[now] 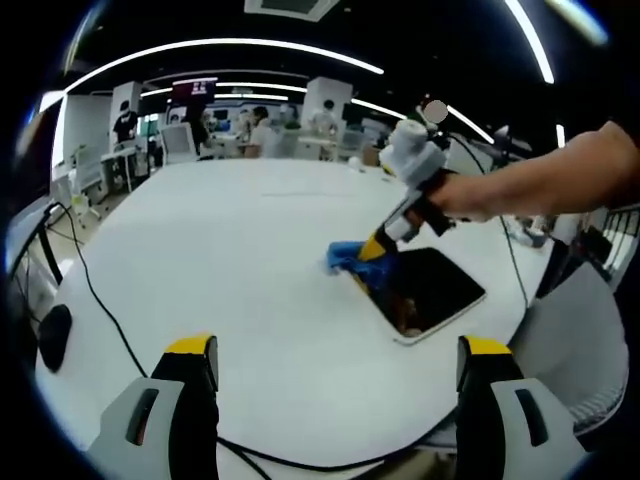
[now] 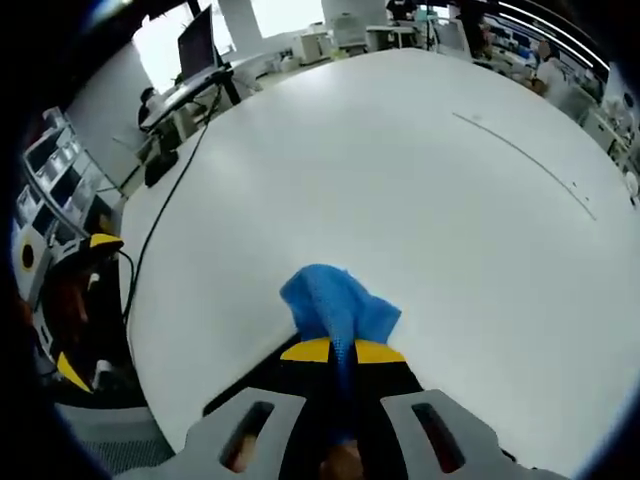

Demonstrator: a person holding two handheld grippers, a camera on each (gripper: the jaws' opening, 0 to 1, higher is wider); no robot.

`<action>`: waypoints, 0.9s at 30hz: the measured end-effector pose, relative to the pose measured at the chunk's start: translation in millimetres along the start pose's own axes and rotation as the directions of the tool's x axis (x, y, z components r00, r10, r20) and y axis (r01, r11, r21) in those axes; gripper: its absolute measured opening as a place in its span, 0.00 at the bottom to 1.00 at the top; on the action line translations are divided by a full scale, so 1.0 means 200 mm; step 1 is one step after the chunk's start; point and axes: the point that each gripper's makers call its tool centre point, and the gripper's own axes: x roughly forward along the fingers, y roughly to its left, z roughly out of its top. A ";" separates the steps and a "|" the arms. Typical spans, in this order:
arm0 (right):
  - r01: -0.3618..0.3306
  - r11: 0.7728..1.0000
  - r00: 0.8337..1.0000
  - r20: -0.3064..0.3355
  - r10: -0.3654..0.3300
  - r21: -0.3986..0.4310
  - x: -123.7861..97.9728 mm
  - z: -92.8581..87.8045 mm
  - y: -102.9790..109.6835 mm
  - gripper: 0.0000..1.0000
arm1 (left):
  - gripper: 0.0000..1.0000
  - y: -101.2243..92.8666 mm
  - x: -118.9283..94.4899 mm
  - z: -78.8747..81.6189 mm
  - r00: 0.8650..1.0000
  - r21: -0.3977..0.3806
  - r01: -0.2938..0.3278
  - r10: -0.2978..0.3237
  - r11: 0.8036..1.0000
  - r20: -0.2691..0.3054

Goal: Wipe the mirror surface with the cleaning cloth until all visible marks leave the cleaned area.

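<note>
A dark rectangular mirror with a white rim lies flat on the white table at the right. My right gripper, held by a person's hand, is shut on a blue cleaning cloth and presses it at the mirror's near-left edge. In the right gripper view the blue cloth sticks out between the yellow-tipped jaws of my right gripper, over the mirror's edge. My left gripper hangs open over the table's near side, well short of the mirror, with nothing between its fingers.
A black cable runs along the table's left side to a black mouse-like object. A thin seam line crosses the table. Desks, monitors and people stand in the background. A grey chair sits at the right.
</note>
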 end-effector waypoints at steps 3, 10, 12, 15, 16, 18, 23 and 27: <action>-0.001 1.000 1.000 0.002 0.001 -0.006 0.00 0.00 0.00 0.01 | 1.00 -0.01 0.00 0.00 1.000 0.001 0.003 -0.003 1.000 0.000; 0.000 1.000 1.000 0.002 0.000 -0.016 -0.01 -0.01 0.00 0.01 | 1.00 -0.01 0.01 0.00 1.000 0.011 0.004 -0.004 1.000 -0.006; 0.000 1.000 1.000 -0.002 0.000 -0.015 -0.01 -0.02 -0.01 0.01 | 1.00 -0.01 0.00 0.00 1.000 0.009 0.002 -0.002 1.000 -0.004; 0.002 1.000 1.000 -0.005 -0.002 -0.016 -0.02 -0.03 -0.02 0.01 | 1.00 0.00 0.00 0.01 1.000 0.007 -0.001 0.001 1.000 -0.003; 0.002 1.000 1.000 -0.004 -0.002 -0.015 -0.02 -0.03 -0.02 0.01 | 1.00 -0.01 0.00 0.01 1.000 0.007 -0.001 0.001 1.000 -0.003; 0.003 1.000 1.000 -0.004 -0.003 -0.014 -0.02 -0.03 -0.03 0.01 | 1.00 -0.01 0.00 0.01 1.000 0.009 0.001 -0.001 1.000 -0.003; 0.008 1.000 1.000 -0.004 -0.008 -0.007 -0.04 -0.06 -0.06 0.01 | 1.00 -0.02 0.01 0.01 1.000 0.011 0.003 -0.003 1.000 -0.003; 0.013 1.000 1.000 -0.002 -0.013 -0.001 -0.06 -0.08 -0.08 0.01 | 1.00 -0.02 0.01 0.02 1.000 0.016 0.004 -0.004 1.000 -0.001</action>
